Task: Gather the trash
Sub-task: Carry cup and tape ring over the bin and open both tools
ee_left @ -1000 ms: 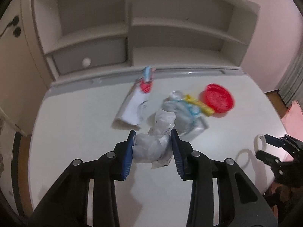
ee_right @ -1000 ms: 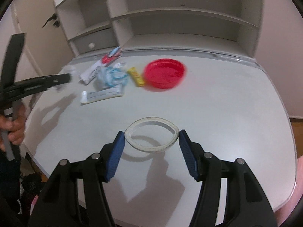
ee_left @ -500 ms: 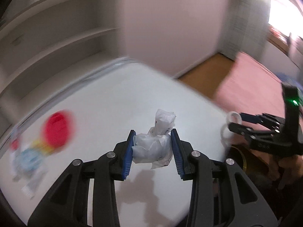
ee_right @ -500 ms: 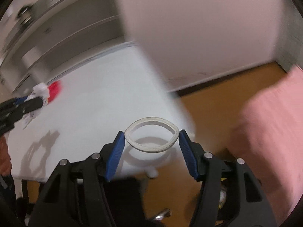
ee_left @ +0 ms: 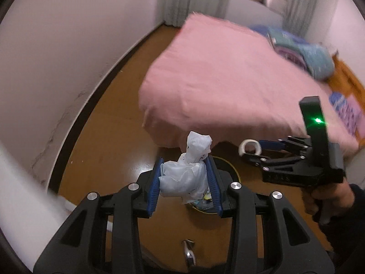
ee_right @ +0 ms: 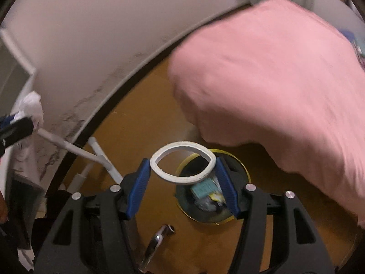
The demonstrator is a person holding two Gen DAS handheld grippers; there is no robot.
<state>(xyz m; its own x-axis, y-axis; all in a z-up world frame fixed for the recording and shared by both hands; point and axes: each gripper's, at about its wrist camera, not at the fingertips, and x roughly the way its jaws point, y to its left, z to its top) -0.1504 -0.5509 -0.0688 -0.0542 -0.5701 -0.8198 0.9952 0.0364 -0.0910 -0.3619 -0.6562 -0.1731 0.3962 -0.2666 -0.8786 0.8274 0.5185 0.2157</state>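
Note:
My left gripper (ee_left: 185, 180) is shut on a crumpled white plastic bag (ee_left: 187, 173), whose twisted top sticks up above the blue pads. My right gripper (ee_right: 182, 169) is shut on a white ring (ee_right: 182, 163), squeezed into an oval; in the left wrist view that gripper (ee_left: 251, 149) and the ring (ee_left: 249, 146) show to the right. Both hang over a round bin with a yellow rim (ee_right: 237, 162) on the wooden floor; the bin (ee_left: 232, 166) holds several bits of trash, a teal packet (ee_right: 204, 188) among them. The bag (ee_right: 32, 109) also shows at the right wrist view's left edge.
A bed under a pink cover (ee_left: 228, 77) stands close behind the bin, with bedding (ee_left: 314, 54) at its far end. A pale wall with a dark skirting (ee_left: 75, 127) runs on the left. White rods (ee_right: 100, 157) lean there. A metal handle (ee_right: 157, 242) lies below the grippers.
Both grippers have swung away from the white table and shelf to the floor beside the bed, carrying the bag and the ring. They now hang over the bin. Neither grip has changed.

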